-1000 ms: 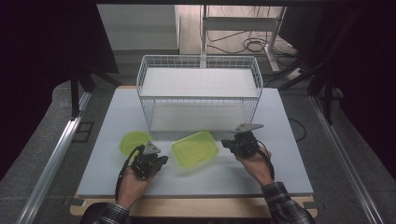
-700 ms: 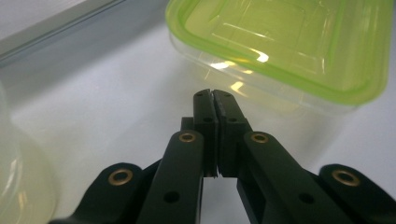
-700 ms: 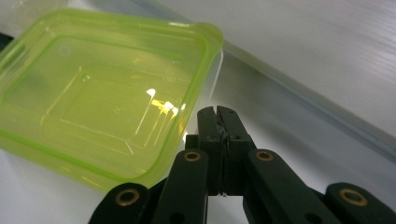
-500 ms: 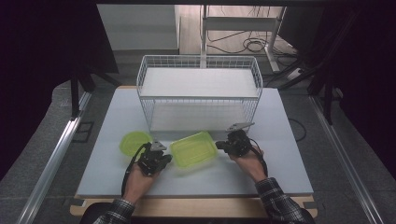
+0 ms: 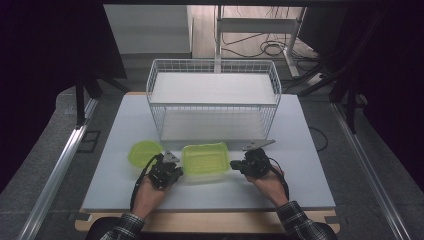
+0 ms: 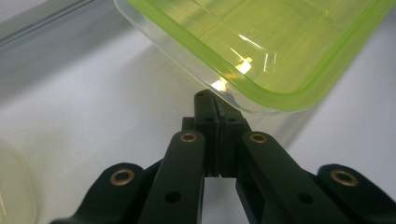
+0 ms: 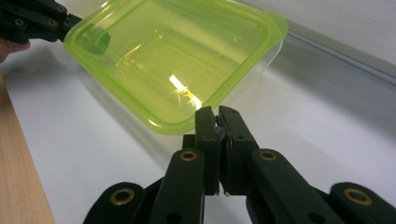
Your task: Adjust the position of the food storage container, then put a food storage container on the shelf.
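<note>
A lime-green translucent container (image 5: 205, 159) lies on the white table top (image 5: 305, 185), in front of the wire basket. My left gripper (image 5: 180, 168) is shut on its left rim and my right gripper (image 5: 233, 165) is shut on its right rim. In the left gripper view the closed jaws (image 6: 215, 100) meet the container's rim (image 6: 280, 42) at a corner. In the right gripper view the closed jaws (image 7: 213, 114) pinch the edge of the container (image 7: 173, 60). The left gripper (image 7: 88, 39) holds the far corner there, and a shadow lies under the container.
A white wire basket (image 5: 212, 100) stands behind the container, in the middle of the table. A round lime-green dish (image 5: 144, 152) lies left of my left gripper, its edge (image 6: 9, 186) close by. The wooden table edge (image 7: 18, 177) runs along the near side.
Both grippers have moved inward from the sides and shut on the container's rim. The container has turned from a slant to square with the table edge.
</note>
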The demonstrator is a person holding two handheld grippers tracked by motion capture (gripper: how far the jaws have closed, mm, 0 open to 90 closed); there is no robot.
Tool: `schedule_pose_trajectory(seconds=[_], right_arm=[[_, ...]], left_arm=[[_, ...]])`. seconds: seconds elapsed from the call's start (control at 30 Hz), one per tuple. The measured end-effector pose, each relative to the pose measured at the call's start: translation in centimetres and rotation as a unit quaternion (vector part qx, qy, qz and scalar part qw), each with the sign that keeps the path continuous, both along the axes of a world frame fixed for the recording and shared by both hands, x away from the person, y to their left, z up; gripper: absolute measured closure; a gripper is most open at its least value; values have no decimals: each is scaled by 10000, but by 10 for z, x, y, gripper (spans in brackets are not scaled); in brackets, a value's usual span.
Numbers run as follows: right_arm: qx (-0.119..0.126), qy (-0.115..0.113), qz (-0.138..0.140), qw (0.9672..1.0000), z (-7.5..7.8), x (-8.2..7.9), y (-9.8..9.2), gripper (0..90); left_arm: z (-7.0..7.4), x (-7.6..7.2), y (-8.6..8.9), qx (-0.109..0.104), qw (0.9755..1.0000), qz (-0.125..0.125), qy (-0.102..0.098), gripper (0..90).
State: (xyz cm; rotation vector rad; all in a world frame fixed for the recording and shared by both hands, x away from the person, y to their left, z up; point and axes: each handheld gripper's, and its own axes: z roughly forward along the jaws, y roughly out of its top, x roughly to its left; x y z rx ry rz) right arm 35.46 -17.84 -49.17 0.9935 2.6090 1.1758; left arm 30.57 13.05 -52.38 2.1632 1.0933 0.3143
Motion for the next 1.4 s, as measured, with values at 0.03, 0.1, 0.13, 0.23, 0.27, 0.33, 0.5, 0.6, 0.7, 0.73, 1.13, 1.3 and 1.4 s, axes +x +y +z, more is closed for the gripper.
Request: schedule_pose_trajectory(seconds=[0.03, 0.1, 0.13, 0.23, 0.27, 0.33, 0.5, 0.6, 0.7, 0.73, 1.13, 1.3, 1.4], right_arm=[[-5, 5, -13, 10000, 0, -1, -1, 853], [-2, -11, -43, 10000, 1, -3, -4, 843], [12, -44, -49, 10000, 2, -3, -6, 840], [-33, -143, -104, 9998, 4, -7, -12, 833], [-34, -174, -120, 9998, 5, -8, -14, 827], [-8, -199, -135, 9997, 6, -11, -18, 801], [-46, -385, -187, 9991, 6, -18, -26, 595], [-25, -500, -213, 9985, 5, -21, -29, 415], [-53, -575, -271, 9980, 2, -22, -33, 291], [-37, -575, -281, 9979, 1, -22, -35, 261], [152, -381, -297, 9987, -5, -16, -34, 53], [327, -357, -354, 9982, -4, -11, -35, 37], [439, -289, -407, 9978, -3, -7, -36, 42]], left_arm=[[0, -1, -1, -42, 10000, -47, 26, 900], [0, -3, -6, -79, 9998, -186, 59, 898], [0, -5, -8, -30, 9997, -242, 56, 893], [2, -9, -8, 23, 9997, -234, 23, 879], [3, -10, -5, 40, 9998, -209, 19, 870], [3, -14, 2, 8, 9999, -150, 11, 839], [3, -29, 14, -31, 9999, -80, -105, 505], [5, -34, 20, -197, 9995, -77, -224, 308], [7, -37, 22, -280, 9991, -31, -329, 170], [7, -37, 22, -280, 9991, -31, -329, 136], [2, -52, 21, -219, 9977, -182, -612, 30], [1, -55, 22, -116, 9972, -197, -711, 19], [0, -56, 22, -70, 9972, -200, -718, 19]])
